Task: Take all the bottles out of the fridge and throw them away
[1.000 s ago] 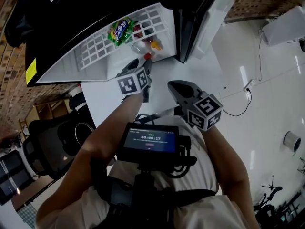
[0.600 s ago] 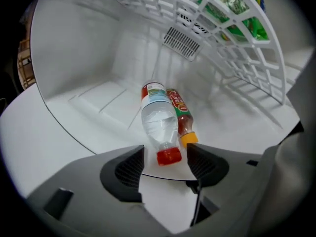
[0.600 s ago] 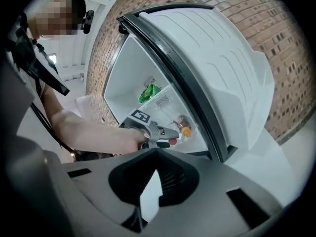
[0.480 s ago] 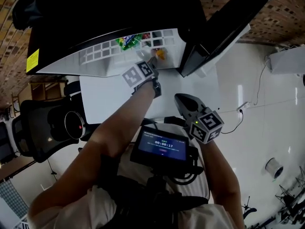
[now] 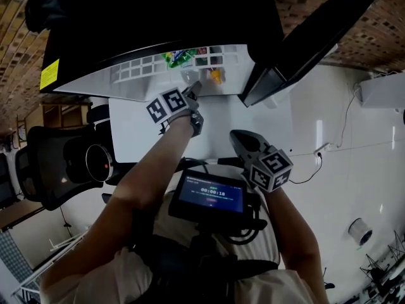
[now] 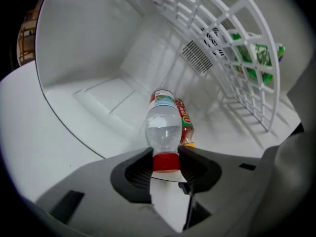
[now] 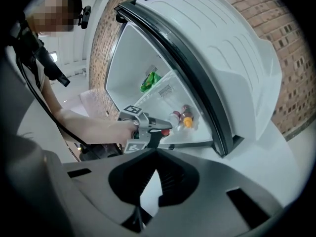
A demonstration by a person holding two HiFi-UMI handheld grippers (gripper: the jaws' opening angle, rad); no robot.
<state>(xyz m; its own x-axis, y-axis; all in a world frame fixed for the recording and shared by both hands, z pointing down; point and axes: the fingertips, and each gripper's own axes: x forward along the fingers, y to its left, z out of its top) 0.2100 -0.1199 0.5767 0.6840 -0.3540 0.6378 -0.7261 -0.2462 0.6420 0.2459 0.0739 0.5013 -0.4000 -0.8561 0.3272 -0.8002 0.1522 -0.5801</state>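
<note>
Left tool (image 6: 165,158) closing on bottle (image 6: 163,130), second bottle (image 6: 186,125) half-hidden

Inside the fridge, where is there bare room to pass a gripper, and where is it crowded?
Bare: the fridge floor left of the clear bottle, up to the side wall. Crowded: the right, where the orange-capped bottle lies beside the clear one below the wire shelf holding a green bag.

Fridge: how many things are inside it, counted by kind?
Bottles: 2, a clear bottle with a red cap and a red-labelled bottle behind it
Bags: 1, a green bag
Total: 3
</note>
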